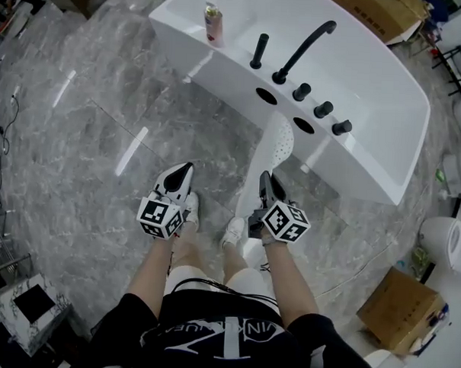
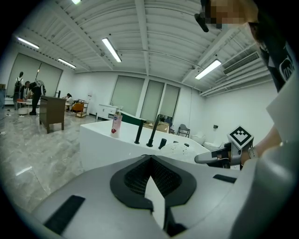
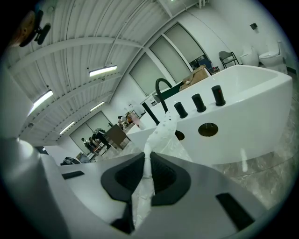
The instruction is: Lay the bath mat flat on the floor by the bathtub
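The white perforated bath mat (image 1: 276,143) hangs off the rim of the white bathtub (image 1: 371,109) and runs down to my right gripper (image 1: 264,179), which is shut on it. In the right gripper view the mat (image 3: 161,133) rises as a twisted strip from between the shut jaws of the right gripper (image 3: 148,156). My left gripper (image 1: 187,170) hovers to the left of the mat, over the floor. Its jaws are closed in the left gripper view (image 2: 150,161), with a thin white sliver (image 2: 156,200) between them that I cannot identify.
A black faucet (image 1: 305,45), black knobs (image 1: 323,109) and a pink bottle (image 1: 213,22) stand on the tub's rim. A cardboard box (image 1: 400,309) and white toilets (image 1: 446,234) sit at the right, a small marble-topped table (image 1: 27,308) at the lower left. Grey marble floor (image 1: 87,158) spreads to the left.
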Motion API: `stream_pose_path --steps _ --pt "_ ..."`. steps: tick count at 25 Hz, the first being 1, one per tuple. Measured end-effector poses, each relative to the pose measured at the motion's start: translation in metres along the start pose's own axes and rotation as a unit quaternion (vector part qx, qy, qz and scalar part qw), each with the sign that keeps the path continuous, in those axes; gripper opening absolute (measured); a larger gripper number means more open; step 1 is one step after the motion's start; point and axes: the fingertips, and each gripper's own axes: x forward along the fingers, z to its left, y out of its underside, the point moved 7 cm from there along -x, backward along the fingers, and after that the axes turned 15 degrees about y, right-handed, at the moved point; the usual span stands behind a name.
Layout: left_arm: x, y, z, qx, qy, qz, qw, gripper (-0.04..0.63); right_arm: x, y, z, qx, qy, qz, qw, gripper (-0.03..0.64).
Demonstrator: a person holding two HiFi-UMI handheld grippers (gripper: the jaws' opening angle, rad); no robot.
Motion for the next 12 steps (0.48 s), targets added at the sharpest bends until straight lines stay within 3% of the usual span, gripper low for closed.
stream_pose_path --steps 6,12 --pt "0.033 0.013 0.047 0.0 0.042 0.026 0.9988 0.014 0.052 0.012 0.022 0.023 0.008 -0.001 1.0 0.043" --pt "0.056 0.018 0.116 -0.002 0.073 0.045 0.9963 0.014 0.123 0.023 0.072 0.064 -0.003 -0.013 0.998 0.043"
